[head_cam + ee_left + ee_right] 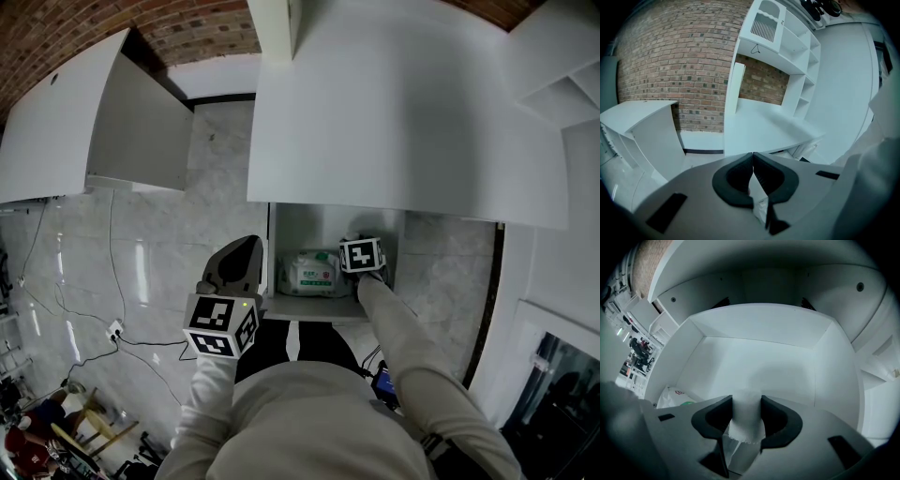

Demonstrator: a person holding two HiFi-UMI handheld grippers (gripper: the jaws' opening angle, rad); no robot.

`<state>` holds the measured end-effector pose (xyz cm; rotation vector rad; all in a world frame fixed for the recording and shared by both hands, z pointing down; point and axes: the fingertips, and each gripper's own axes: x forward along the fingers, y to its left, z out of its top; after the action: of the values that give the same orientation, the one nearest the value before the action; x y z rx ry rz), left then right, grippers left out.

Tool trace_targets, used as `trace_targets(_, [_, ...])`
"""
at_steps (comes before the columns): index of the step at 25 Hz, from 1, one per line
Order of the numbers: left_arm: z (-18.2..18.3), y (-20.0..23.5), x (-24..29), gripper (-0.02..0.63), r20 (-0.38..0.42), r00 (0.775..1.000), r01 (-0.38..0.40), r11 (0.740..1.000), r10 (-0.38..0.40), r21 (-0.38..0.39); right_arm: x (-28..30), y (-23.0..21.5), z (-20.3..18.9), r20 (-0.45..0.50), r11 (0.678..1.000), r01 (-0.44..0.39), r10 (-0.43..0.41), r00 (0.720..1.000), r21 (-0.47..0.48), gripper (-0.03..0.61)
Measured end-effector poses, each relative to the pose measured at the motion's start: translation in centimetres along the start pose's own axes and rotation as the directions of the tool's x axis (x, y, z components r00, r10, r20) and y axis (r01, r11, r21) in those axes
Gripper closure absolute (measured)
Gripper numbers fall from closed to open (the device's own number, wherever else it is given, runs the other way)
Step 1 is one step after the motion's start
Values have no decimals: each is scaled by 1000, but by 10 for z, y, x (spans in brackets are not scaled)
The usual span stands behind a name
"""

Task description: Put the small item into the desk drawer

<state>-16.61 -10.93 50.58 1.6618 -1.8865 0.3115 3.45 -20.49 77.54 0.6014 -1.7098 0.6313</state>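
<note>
Right gripper (746, 405) clamps white frayed-edged fabric roll (746, 423) over open white desk drawer (825, 366); green-printed white packet (675, 397) left of fingers. Left gripper (753, 157) closed (empty).

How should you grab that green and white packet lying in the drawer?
Come from straight above and pinch the packet across its middle. It lies flat on the floor of the drawer, close to a wall, so the walls block a sideways approach. It looks soft, so a gentle squeeze is probably enough.
</note>
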Motion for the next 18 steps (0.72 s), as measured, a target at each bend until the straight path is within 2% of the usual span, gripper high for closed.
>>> trace_targets(5, [1,-3,1,595,1,1000,10,1000,-10,5,4,1,3,18,1000,-14,14,1000,-2,370])
trace_targets(11, [4,-4,2,595,7,1000,19,1000,-19,11,-1,3,8,42,1000,-18,18,999,-4,318])
trace_targets(18, [8,-10,5,595,21,999,44,999,-44,18,-34,6,36,187,998,-37,28,982,47,304])
